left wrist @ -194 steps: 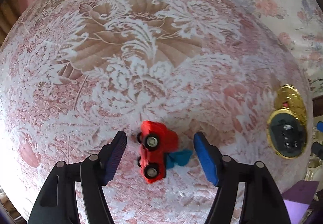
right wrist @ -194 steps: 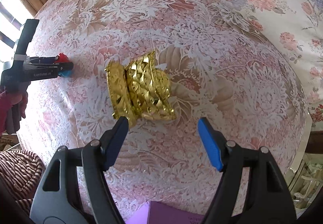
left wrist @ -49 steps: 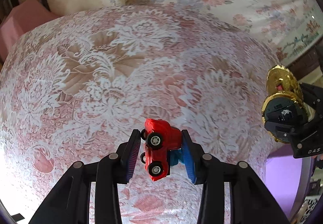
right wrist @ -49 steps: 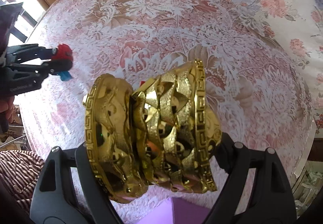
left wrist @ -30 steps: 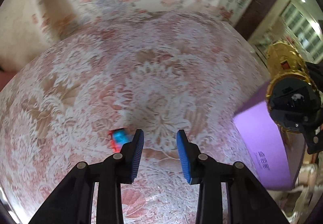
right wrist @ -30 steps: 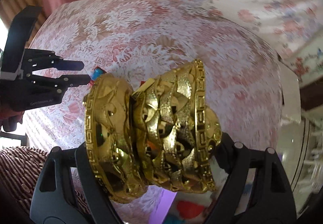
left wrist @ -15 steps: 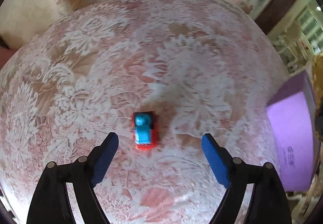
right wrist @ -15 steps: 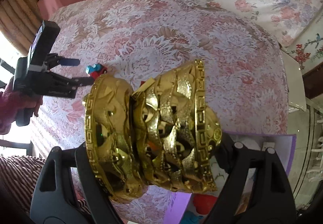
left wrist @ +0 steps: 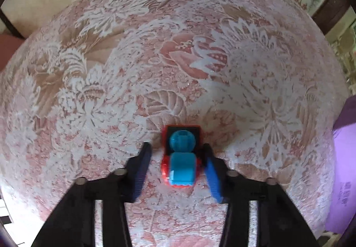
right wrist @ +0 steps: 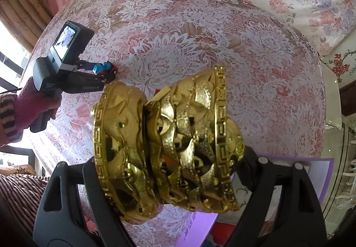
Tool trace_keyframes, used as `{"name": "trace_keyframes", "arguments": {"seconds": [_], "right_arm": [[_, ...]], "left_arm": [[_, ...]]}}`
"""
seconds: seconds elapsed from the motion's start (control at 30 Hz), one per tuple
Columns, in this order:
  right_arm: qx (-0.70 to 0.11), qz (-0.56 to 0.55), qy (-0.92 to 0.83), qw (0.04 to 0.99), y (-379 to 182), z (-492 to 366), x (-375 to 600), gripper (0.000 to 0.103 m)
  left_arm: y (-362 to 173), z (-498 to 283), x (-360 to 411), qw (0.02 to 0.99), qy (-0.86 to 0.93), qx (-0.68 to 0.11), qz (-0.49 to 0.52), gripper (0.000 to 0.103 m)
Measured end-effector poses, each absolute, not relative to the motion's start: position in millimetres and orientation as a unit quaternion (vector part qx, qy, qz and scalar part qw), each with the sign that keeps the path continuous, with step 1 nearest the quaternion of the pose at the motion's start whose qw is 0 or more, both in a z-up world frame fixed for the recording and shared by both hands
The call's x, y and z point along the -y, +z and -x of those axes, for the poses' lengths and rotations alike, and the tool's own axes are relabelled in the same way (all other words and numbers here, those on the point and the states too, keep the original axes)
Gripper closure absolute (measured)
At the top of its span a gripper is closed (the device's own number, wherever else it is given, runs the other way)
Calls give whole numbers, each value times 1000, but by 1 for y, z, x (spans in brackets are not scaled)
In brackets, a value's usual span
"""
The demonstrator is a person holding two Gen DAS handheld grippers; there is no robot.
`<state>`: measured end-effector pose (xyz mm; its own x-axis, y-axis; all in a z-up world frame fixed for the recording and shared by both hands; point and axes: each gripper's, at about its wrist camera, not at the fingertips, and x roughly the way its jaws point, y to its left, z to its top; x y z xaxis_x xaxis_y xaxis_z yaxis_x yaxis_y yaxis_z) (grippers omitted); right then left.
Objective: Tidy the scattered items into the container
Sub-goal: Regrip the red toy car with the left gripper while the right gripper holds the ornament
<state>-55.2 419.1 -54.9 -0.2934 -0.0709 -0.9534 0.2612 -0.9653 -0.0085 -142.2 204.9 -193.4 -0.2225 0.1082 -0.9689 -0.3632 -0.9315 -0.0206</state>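
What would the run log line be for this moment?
left gripper: open around red and blue toy car on tablecloth | right gripper: shut on gold ornament | purple box: right edge

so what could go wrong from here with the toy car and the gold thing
1. The left tool straddles the red and blue toy car with a gap on its left side; closing off-centre may push or roll it away.
2. The bulky gold ornament in the right tool hides most of the purple box, so the drop could miss.

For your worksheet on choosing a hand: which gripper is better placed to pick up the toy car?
Left. The left gripper is open astride the toy car on the tablecloth; the right gripper is full, shut on the gold ornament.
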Motion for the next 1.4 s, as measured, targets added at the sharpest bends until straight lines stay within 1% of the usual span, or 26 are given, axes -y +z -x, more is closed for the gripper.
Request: {"name": "trace_keyframes", "arguments": {"seconds": [0.6, 0.83, 0.93, 1.1, 1.4], "right_arm": [[-82, -574, -808, 107, -42, 46, -415, 19], [-81, -574, -808, 106, -42, 42, -415, 19], [-78, -576, -807, 106, -44, 40, -415, 19], [-76, -578, -805, 108, -47, 41, -416, 19], [-76, -578, -805, 108, -48, 46, -418, 19]], "left_arm": [[-165, 130, -197, 185, 786, -84, 584, 67], [-164, 136, -211, 197, 776, -84, 594, 66], [-176, 139, -209, 197, 758, -78, 617, 66], [-186, 134, -203, 198, 757, -80, 617, 65], [-175, 133, -201, 217, 763, -68, 605, 67]]}}
